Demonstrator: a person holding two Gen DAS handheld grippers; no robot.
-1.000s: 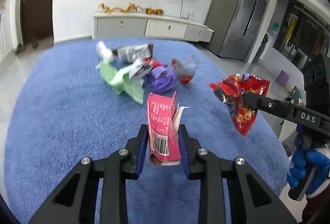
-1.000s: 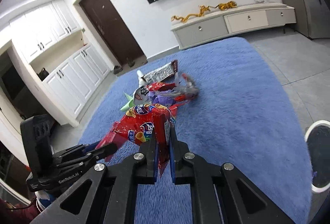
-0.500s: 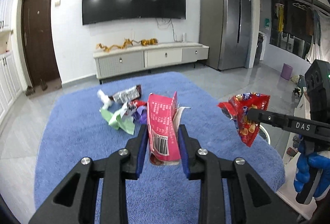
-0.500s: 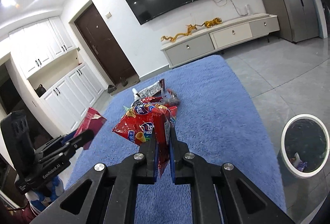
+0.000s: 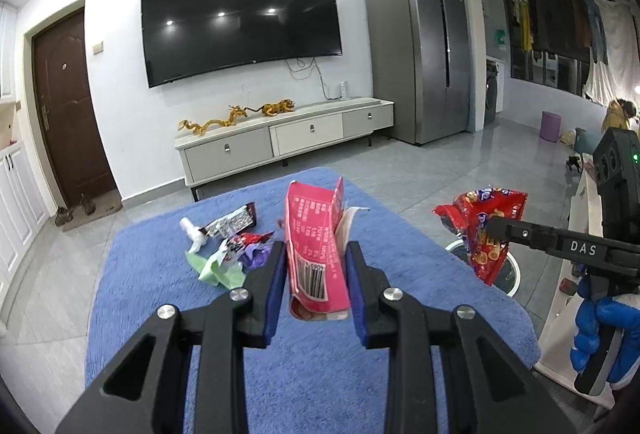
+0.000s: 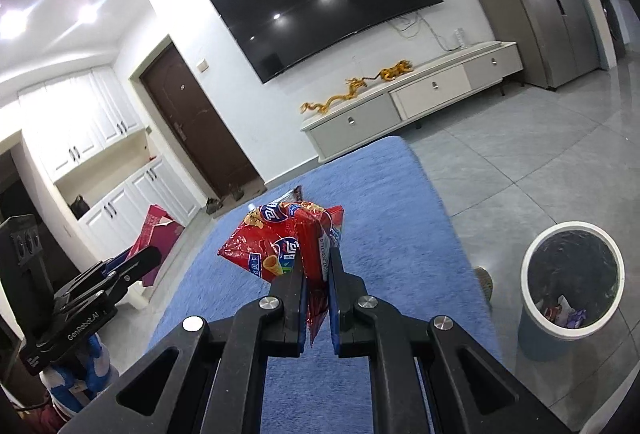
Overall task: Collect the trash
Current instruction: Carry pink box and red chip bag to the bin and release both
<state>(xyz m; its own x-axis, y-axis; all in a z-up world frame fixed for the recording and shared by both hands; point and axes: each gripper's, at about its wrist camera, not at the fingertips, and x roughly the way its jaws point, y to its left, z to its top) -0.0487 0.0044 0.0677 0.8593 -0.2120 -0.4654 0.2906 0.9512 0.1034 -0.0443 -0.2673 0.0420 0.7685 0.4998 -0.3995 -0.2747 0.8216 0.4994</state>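
Note:
My left gripper (image 5: pixel 316 254) is shut on a pink snack carton (image 5: pixel 316 250) and holds it high above the blue rug (image 5: pixel 160 298). My right gripper (image 6: pixel 318 266) is shut on a red snack bag (image 6: pixel 280 238), also lifted; the bag also shows at the right of the left wrist view (image 5: pixel 486 230). A pile of wrappers (image 5: pixel 228 246) lies on the rug beyond the carton. A white-rimmed trash bin (image 6: pixel 568 282) with some wrappers inside stands on the floor right of the rug. The pink carton also shows at the left of the right wrist view (image 6: pixel 154 238).
A TV cabinet (image 5: pixel 288 142) stands against the far wall under a wall TV (image 5: pixel 240 18). A grey fridge (image 5: pixel 420 50) is at the right. Grey tiled floor (image 6: pixel 540 162) surrounds the rug. White cupboards (image 6: pixel 128 202) and a brown door (image 6: pixel 196 130) are at the left.
Both grippers have risen well above the rug with their loads. The right gripper has swung toward the bin, which now sits closer and larger in its view.

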